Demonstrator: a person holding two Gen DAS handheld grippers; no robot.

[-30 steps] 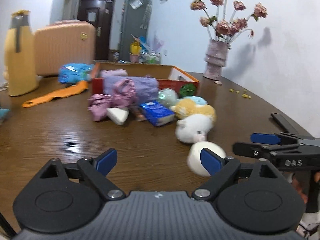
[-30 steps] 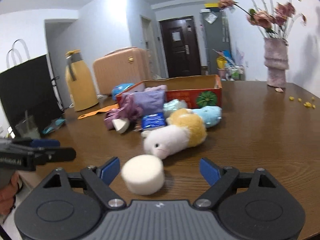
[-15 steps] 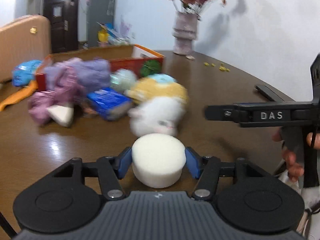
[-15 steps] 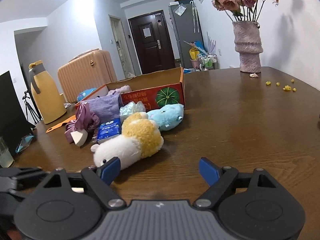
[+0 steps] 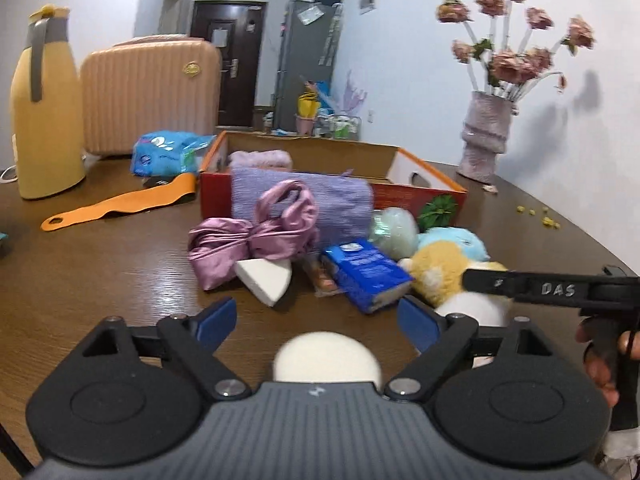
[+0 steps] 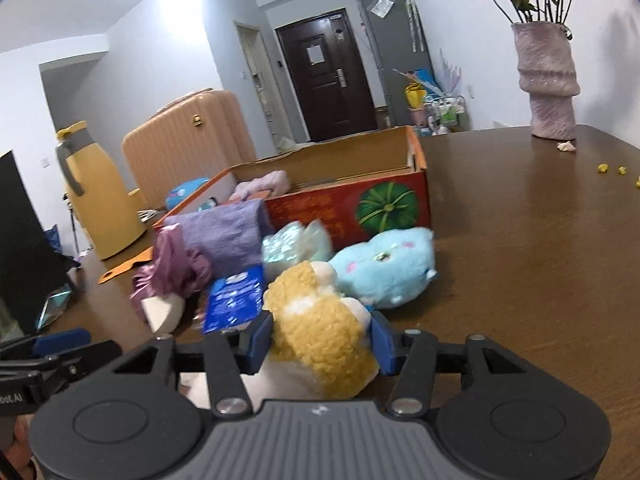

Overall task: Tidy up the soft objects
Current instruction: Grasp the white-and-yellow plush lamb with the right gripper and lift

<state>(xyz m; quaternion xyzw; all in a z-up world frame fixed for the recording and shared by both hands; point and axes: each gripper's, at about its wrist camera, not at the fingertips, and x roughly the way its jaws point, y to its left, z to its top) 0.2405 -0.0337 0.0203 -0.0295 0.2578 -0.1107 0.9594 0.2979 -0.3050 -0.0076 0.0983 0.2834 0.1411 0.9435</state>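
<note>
My right tongs (image 6: 320, 340) are closing on the yellow-and-white plush toy (image 6: 320, 340); its woolly yellow body fills the gap and both blue pads (image 6: 380, 342) lie against its sides, where a second ago those jaws stood wide over the white sponge cylinder and half a second ago were still apart, just short of the plush. My left tongs (image 5: 316, 320) are opening: half a second back they pinched the sponge cylinder (image 5: 326, 356), and now the pads stand clear of it on either side, the cylinder sitting on the desk (image 5: 100, 272) close under the camera. The left view has also swung back toward the pile. Just beyond the left tongs lie a white sponge wedge (image 5: 264, 280) and a blue tissue pack (image 5: 366, 274), with the pink satin bundle (image 5: 256, 236) behind them, leaning against the purple cloth (image 5: 320, 200) that stands against the front of the red cardboard box (image 6: 348, 208). Beside the plush in my right grip sits the light-blue plush (image 6: 386, 266), touching it, and a pale green packet (image 6: 296, 246) rests between that one and the box. Farther off, the yellow thermos (image 5: 44, 112) and the vase of flowers (image 5: 486, 136) stand on the desk.
</note>
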